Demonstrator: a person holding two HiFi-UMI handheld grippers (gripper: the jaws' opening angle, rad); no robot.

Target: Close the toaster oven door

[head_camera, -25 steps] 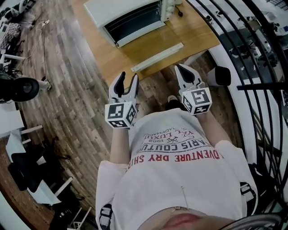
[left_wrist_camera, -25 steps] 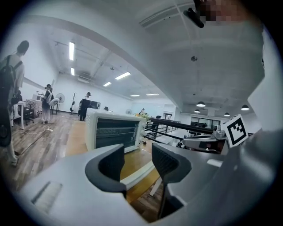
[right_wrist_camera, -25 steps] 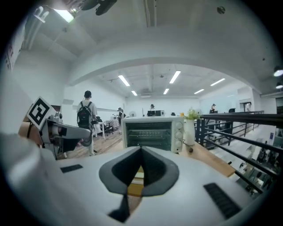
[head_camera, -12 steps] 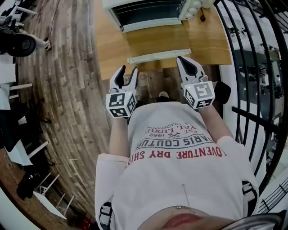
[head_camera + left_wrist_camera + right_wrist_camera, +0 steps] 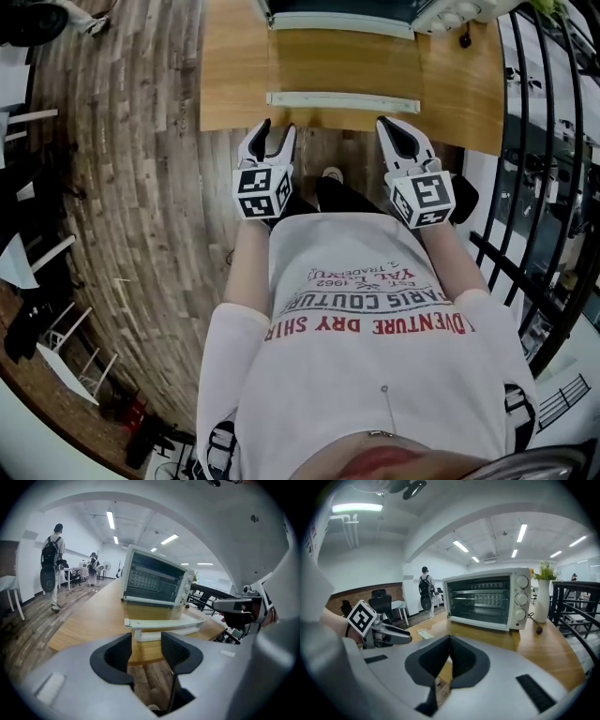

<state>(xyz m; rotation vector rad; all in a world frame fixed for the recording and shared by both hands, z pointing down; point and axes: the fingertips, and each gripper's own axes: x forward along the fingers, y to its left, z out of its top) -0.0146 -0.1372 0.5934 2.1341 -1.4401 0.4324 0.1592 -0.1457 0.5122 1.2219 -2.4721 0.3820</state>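
The left gripper (image 5: 266, 141) and right gripper (image 5: 401, 141) hang just short of the table's (image 5: 230, 75) near edge. The left jaws stand apart with nothing between them. The right jaws are together and empty.

The handle (image 5: 339, 100), a white bar, lies just inside the near edge. The door (image 5: 342, 61) is folded down flat behind it. The toaster oven (image 5: 450, 11) sits toward the far edge.

The door is likely a stiff, light, bottom-hinged glass panel. The glass is probably slippery and fragile, so contact belongs on the handle, at mid-length. Lifting there should swing it up evenly. A hard push may slide the toaster oven.
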